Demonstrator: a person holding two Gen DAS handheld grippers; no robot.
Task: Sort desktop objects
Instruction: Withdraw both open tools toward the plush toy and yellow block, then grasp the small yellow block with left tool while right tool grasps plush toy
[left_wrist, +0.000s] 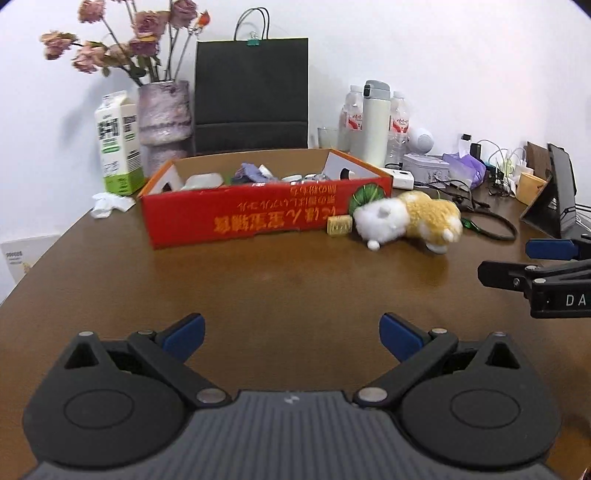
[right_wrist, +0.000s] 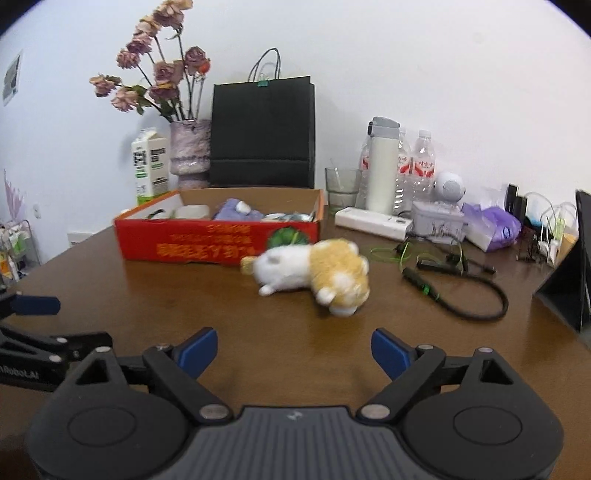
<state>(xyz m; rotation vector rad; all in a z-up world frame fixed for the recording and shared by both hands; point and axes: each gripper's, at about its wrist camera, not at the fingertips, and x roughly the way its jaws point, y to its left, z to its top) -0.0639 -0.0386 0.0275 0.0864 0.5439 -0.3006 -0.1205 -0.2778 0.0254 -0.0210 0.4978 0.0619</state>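
A red cardboard box holding several small items stands at the middle of the brown table; it also shows in the right wrist view. A white and yellow plush toy lies on its side by the box's right end, seen also in the right wrist view. A small yellow block lies between the toy and the box. My left gripper is open and empty, above the table in front of the box. My right gripper is open and empty, a short way in front of the toy.
Along the back wall stand a milk carton, a vase of dried flowers, a black paper bag, a flask and water bottles. Cables, a tissue pack, a white power bank and a black stand crowd the right side.
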